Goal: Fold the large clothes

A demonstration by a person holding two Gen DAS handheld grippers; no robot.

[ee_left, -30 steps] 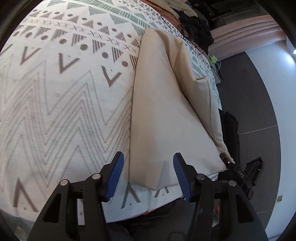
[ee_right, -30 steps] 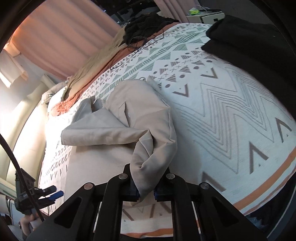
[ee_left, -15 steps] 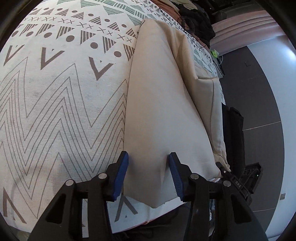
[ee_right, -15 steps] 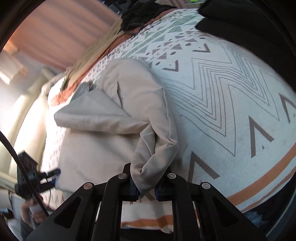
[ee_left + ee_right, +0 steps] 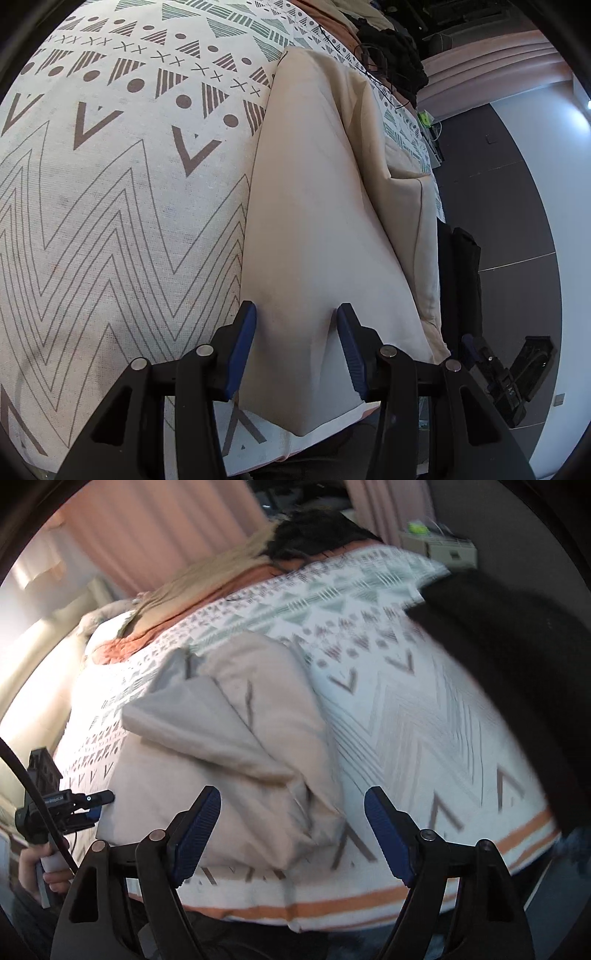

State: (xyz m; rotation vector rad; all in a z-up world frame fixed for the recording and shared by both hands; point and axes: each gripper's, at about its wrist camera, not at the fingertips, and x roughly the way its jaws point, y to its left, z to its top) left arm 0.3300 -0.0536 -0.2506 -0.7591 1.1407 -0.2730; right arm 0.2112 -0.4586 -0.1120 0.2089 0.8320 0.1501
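A large beige garment (image 5: pixel 314 221) lies partly folded on the patterned bedspread (image 5: pixel 110 221). My left gripper (image 5: pixel 295 339) stands over its near corner, its blue fingers (image 5: pixel 243 343) apart, with a flat strip of cloth between them and nothing pinched. In the right wrist view the same garment (image 5: pixel 229 746) shows a folded-over flap and a bunched end near me. Above that bunched end, my right gripper (image 5: pixel 291 819) has its jaws opening wide and the cloth lies loose below them. The left gripper (image 5: pixel 66 808) appears at the left edge, held by a hand (image 5: pixel 44 871).
Black clothes (image 5: pixel 517 664) lie on the bed's right side. A dark pile with cables (image 5: pixel 391 55) sits at the far end, next to orange and tan bedding (image 5: pixel 207 587). The orange-striped bed edge (image 5: pixel 332 904) is close to me. Another dark garment (image 5: pixel 458 295) hangs off the side.
My right gripper let go of the bunched cloth, opened wide and rose. My left gripper narrowed a little and came in over the garment's near corner.
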